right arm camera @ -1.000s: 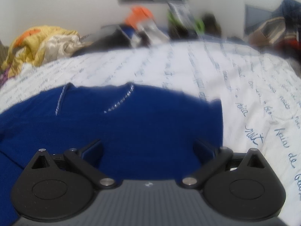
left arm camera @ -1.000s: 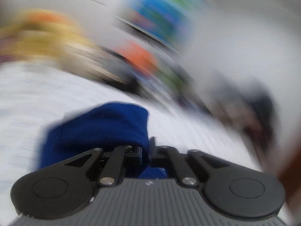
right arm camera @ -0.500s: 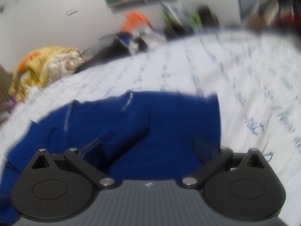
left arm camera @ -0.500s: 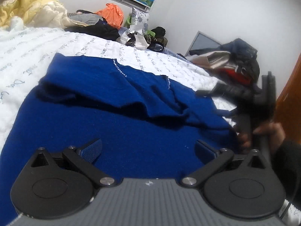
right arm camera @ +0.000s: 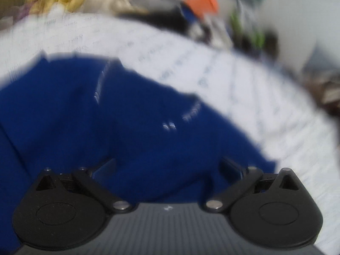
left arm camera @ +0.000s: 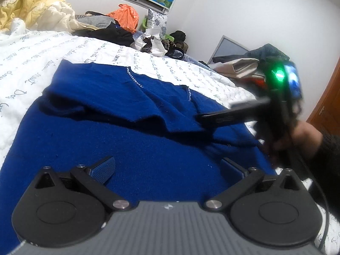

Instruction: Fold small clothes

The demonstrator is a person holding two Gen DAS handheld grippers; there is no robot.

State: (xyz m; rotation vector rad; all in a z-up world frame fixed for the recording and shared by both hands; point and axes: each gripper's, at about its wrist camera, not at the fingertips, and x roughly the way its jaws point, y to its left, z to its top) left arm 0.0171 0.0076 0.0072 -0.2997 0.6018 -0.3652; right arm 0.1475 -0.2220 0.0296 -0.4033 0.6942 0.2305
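Blue knit fills most of what we see: the blue sweater (left arm camera: 131,140) lies spread on the bed (left arm camera: 38,63), whose white cover carries lines of dark script. One part of the sweater is folded over the rest, leaving a raised edge across its middle, and a thin line of silver beads runs down near the neckline at about 12 o'clock. Our left gripper (left arm camera: 167,166) hovers low over the near part of the sweater with its jaws spread wide and no cloth pinched between them. Over at 3 o'clock in the left wrist view we see our right gripper (left arm camera: 214,118), blurred, a green light glowing on its body, its fingers reaching over the folded edge; the right hand (left arm camera: 297,136) grips its handle. From its own blurred camera, its jaws also stand wide apart above the blue knit. Beyond the bed, at 11 o'clock, sits a yellow quilt (left arm camera: 29,6), and an orange bag (left arm camera: 125,19) rests among dark clutter by the wall.
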